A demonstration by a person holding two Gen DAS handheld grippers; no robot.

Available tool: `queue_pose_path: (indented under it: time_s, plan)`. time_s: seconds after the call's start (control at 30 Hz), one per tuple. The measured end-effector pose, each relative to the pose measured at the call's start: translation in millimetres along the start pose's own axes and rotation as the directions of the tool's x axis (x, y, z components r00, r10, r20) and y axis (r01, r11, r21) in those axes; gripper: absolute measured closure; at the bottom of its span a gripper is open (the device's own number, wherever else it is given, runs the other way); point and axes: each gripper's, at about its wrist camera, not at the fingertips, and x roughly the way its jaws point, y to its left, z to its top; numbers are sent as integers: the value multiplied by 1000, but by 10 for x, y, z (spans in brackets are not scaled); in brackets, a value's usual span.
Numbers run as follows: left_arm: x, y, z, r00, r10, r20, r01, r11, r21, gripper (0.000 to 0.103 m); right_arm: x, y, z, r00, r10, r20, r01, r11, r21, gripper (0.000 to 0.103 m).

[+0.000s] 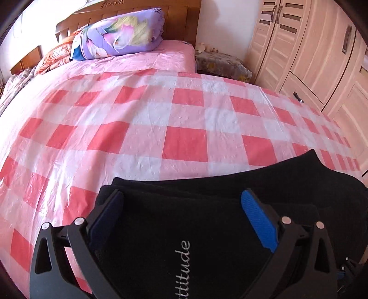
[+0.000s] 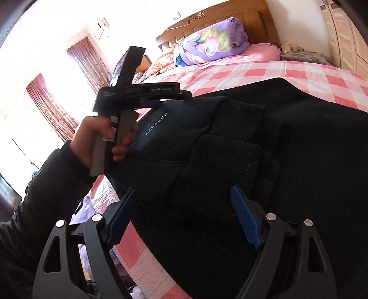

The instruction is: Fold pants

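Black fleece pants (image 1: 207,218) with white "attitude" lettering lie folded on the pink checked bed cover (image 1: 161,128), near its front edge. My left gripper (image 1: 181,207) is open, its blue-padded fingers (image 1: 257,218) spread over the pants' left end. In the right wrist view the pants (image 2: 253,149) fill the middle. My right gripper (image 2: 181,207) is open just above them. The left gripper (image 2: 147,96) shows there too, held in a hand at the pants' far left corner.
A folded purple floral quilt (image 1: 119,32) and pillows lie at the wooden headboard (image 1: 179,18). A covered nightstand (image 1: 220,64) and a light wood wardrobe (image 1: 310,57) stand to the right. Curtained windows (image 2: 53,105) are on the left.
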Motion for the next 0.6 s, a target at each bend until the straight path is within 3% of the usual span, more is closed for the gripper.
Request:
queue_pose_path:
  time_s: [0.1,0.2,0.3,0.33,0.4,0.47,0.5,0.53,0.6]
  plan:
    - [-370,-68,-146,991,-18,132,15,1000,23,2,-246,-30,-2,999,-20,34,19,1000,19,22]
    - [-565,-48,-355,986,-36,164,32,999,28,2,-775,-189,-127,987,-97,131,89,994,61,19]
    - [-386,106,-565,988,-25,149,22,1000,19,2,-1398,-478,-342,957,-185,224,146,973,178,17]
    - [-255,214,-591,992,-67,106,69,997,-18,4,-1672,-605,-445,938,-233,257,172,956,239,16]
    - [-344,361,-550,976,-140,167,157,983,-92,2,-2179,-850,-660,903,-295,312,181,920,348,16]
    - [-446,373,-522,974,-119,191,143,983,-115,2,-2588,-1103,-888,875,-355,329,183,872,455,16]
    - [-523,332,-507,975,-86,204,111,987,-116,2,-2682,-1201,-961,872,-369,321,182,854,487,16]
    - [-671,233,-519,965,-67,254,96,990,-102,2,-2778,-1356,-1083,875,-387,292,184,823,537,16]
    - [-913,-10,-540,946,-81,313,109,991,-74,2,-2779,-1580,-1229,892,-396,219,194,772,605,16]
